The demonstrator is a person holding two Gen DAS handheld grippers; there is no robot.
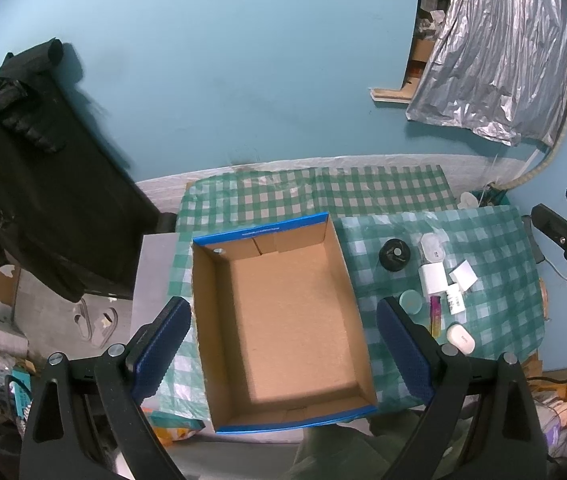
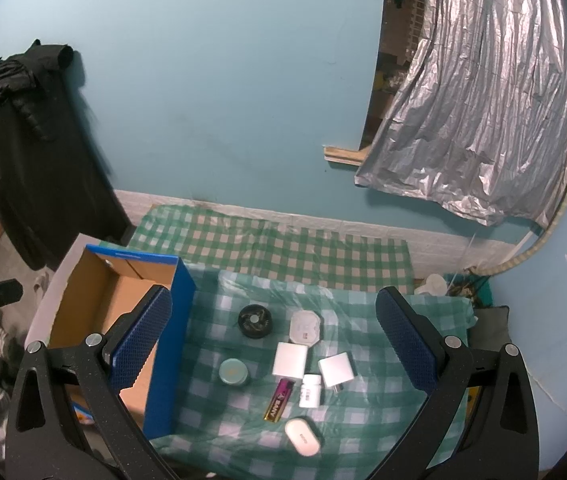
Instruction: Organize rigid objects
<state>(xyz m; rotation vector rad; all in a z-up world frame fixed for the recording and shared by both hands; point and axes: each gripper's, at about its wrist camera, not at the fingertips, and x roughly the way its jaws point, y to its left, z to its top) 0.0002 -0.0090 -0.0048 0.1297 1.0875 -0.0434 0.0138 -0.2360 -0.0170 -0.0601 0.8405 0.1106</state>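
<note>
Open-jawed left gripper point(image 1: 283, 344) hovers over the empty box point(image 1: 283, 420).

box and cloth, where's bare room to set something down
The cardboard box is bare inside. The checked cloth is free right of the white charger, and along the wall behind the black tin. From that tin to the white case it is crowded.

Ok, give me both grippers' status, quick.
Left gripper: open, holding nothing, above the cardboard box.
Right gripper: open, holding nothing, above the small items on the checked cloth.
</note>
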